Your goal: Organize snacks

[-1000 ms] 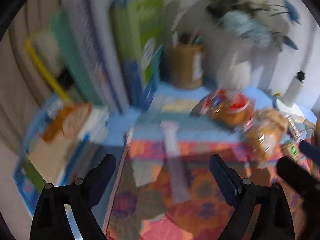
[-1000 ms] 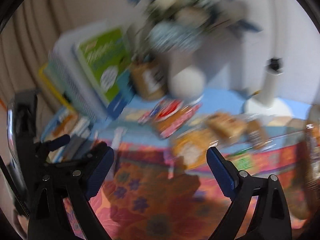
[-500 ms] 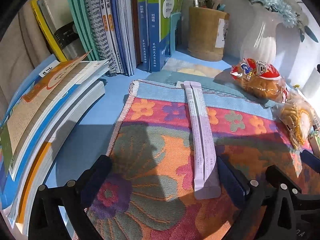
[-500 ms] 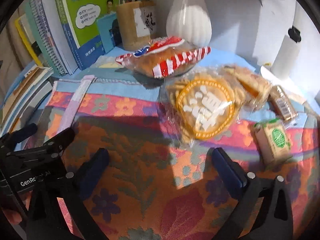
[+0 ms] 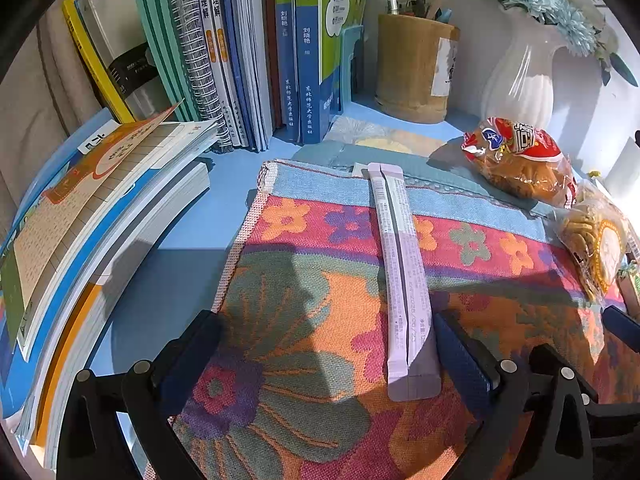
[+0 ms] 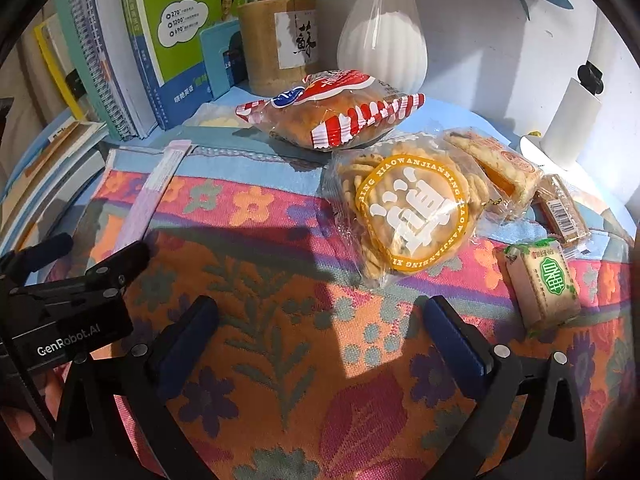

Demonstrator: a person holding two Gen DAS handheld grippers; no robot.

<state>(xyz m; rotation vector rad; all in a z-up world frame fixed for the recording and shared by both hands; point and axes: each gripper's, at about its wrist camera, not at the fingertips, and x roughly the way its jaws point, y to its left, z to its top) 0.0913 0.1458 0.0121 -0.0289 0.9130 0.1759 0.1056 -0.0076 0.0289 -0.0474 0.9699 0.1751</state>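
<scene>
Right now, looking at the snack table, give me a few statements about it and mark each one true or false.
1. The lilac stick pack lies flat on the flowered cloth. True.
2. The left tool is shut on the stick pack. False: it is open, the pack's near end lying between its fingers.
3. The red-striped bread bag sits in front of the white vase. True.
4. The right tool holds the round cracker pack. False: it is open and holds nothing.
5. The green-label snack stands on the books. False: it lies on the cloth.

Floral mat [image 5: 304,288] on blue desk [image 5: 176,264]. Upright books [image 5: 248,48], stacked books [image 5: 80,216], pen holder [image 5: 414,68], white vase [image 6: 382,36]; white stand [image 6: 568,120], perhaps a lamp.
</scene>
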